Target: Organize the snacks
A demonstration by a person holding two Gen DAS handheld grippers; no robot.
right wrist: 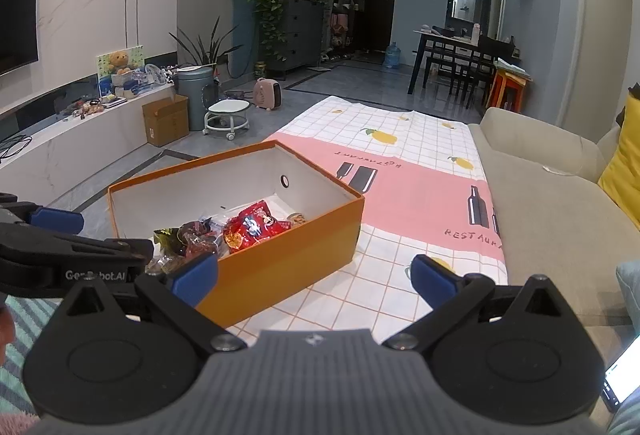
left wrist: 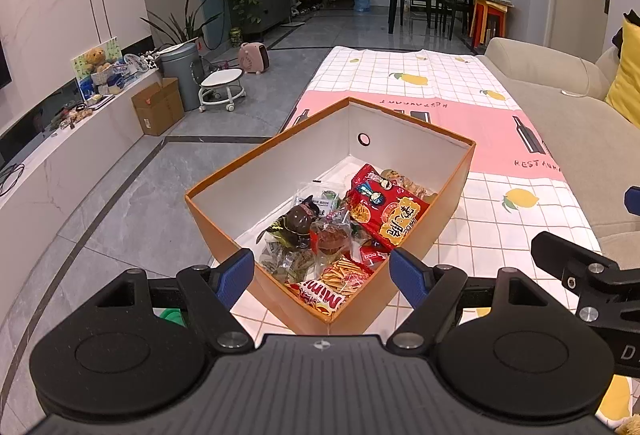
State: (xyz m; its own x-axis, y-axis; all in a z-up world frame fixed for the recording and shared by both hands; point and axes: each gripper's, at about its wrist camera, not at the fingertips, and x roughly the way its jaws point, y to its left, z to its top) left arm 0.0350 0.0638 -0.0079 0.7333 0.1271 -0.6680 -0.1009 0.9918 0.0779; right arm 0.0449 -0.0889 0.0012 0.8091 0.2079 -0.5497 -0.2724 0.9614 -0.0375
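The left gripper (left wrist: 322, 275), jaws wide and empty, hangs over the near corner of the orange box (left wrist: 224, 223) where the snacks (left wrist: 352, 231) lie heaped. The right gripper (right wrist: 314, 277) gapes beside it. A low descent could, perhaps, nudge the box off the tablecloth (right wrist: 420, 195).

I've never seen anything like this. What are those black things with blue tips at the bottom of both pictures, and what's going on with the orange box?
Those are two hand-held grabbing tools, one in each of a person's hands; no robot arm is involved. Each carries a camera looking forward along its two blue-tipped fingers. One picture comes from the left gripper, the other from the right gripper. Both are open and hold nothing. On the lemon-print tablecloth sits an open orange box filled with wrapped snacks, including a big red snack bag. A beige sofa runs beside the table. In the right picture the left gripper also shows at the left edge.
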